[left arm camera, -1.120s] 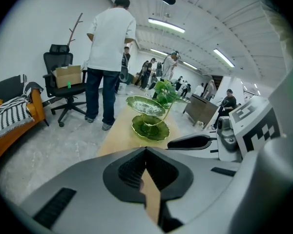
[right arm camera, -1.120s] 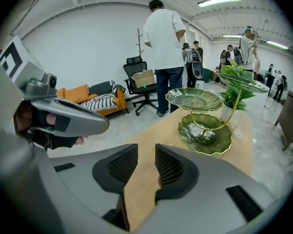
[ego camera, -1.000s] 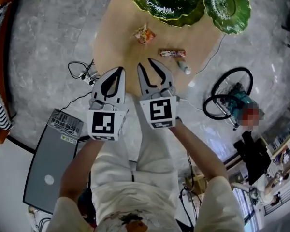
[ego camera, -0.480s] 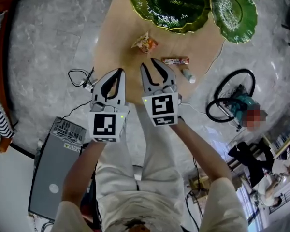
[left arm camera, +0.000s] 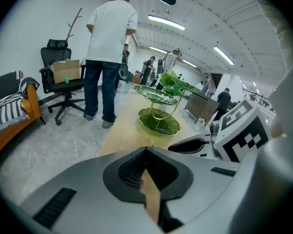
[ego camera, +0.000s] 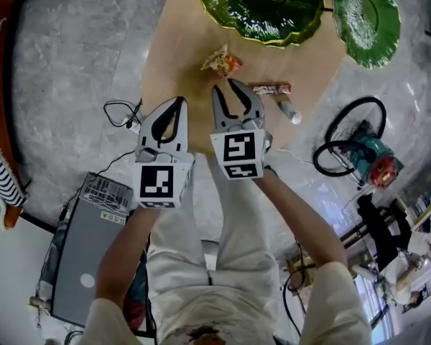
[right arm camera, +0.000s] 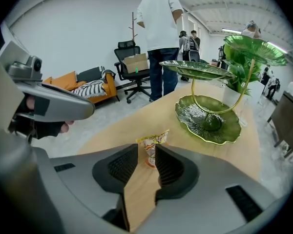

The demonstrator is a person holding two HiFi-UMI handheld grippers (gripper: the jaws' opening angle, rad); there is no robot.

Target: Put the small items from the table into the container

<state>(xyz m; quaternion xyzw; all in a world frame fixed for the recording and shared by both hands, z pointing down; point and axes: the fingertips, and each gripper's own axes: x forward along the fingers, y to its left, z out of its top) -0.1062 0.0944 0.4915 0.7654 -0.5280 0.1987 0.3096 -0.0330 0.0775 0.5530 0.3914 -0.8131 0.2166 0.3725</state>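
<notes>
- My right claw (ego camera: 226, 87) hangs over the counter (ego camera: 176, 56), jaws a narrow gap apart and empty. The snack packet (ego camera: 222, 61) lies just beyond its tips.
- My left claw (ego camera: 177, 103) is beside it, tips closed together, holding nothing.
- A wrapped bar (ego camera: 271, 89) and a small tube (ego camera: 289, 111) lie on the counter, outside the green dish (ego camera: 269, 9).

The left gripper (ego camera: 177, 103) and right gripper (ego camera: 225, 85) were pale grey, with curved jaws lined by black ribbed pads (right arm camera: 119, 167). Each carried a white cube (ego camera: 160, 183) printed with black square markers. The person wore a cream short-sleeved shirt (ego camera: 332, 293) and light trousers (ego camera: 201, 228).
</notes>
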